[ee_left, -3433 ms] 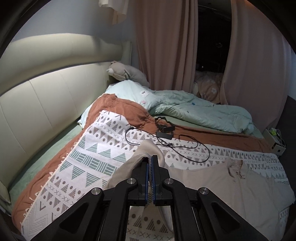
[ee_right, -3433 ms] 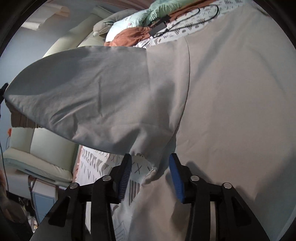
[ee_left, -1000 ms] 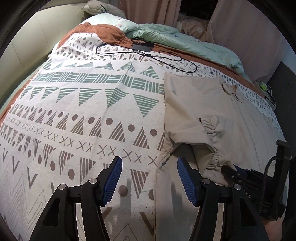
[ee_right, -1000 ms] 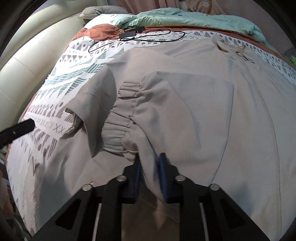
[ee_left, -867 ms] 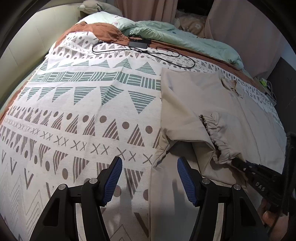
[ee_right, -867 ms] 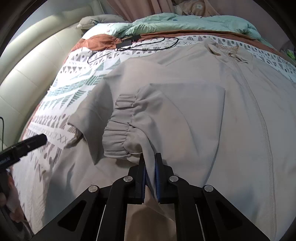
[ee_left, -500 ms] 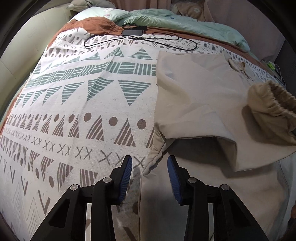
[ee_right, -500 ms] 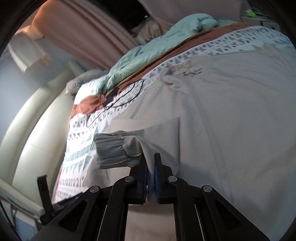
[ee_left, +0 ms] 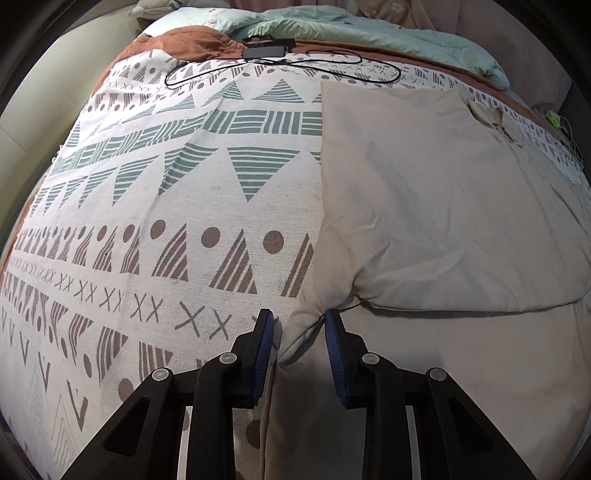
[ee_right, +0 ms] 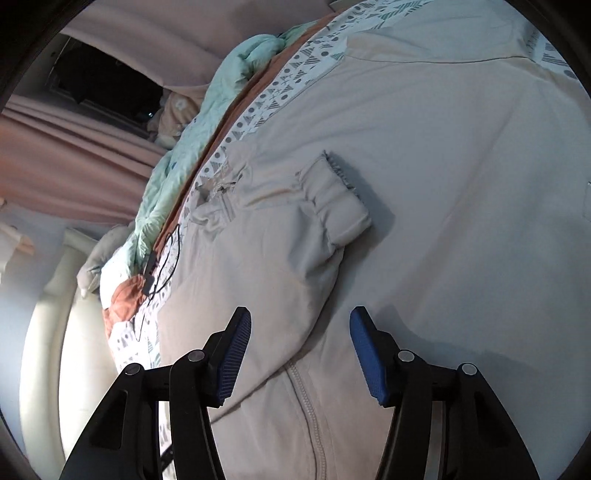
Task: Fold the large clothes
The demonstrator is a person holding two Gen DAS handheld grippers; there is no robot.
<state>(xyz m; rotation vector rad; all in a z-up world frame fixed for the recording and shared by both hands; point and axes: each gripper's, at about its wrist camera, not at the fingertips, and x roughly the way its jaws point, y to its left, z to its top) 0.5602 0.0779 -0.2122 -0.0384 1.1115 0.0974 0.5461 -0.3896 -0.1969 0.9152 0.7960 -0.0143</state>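
Observation:
A large beige zip jacket lies flat on the patterned bedspread. Its sleeve is folded across the chest, with the gathered cuff lying on the jacket front. My left gripper is open, its jaws either side of the bunched armpit edge of the jacket. My right gripper is open and empty, just above the folded sleeve near the zip.
A black charger with its cable lies on the bedspread near the head of the bed. A mint duvet and rust blanket are bunched behind it. A cream padded headboard runs along one side, with curtains beyond.
My right gripper carried the sleeve across the jacket, laid it on the chest and opened. My left gripper moved in to the armpit edge and narrowed.

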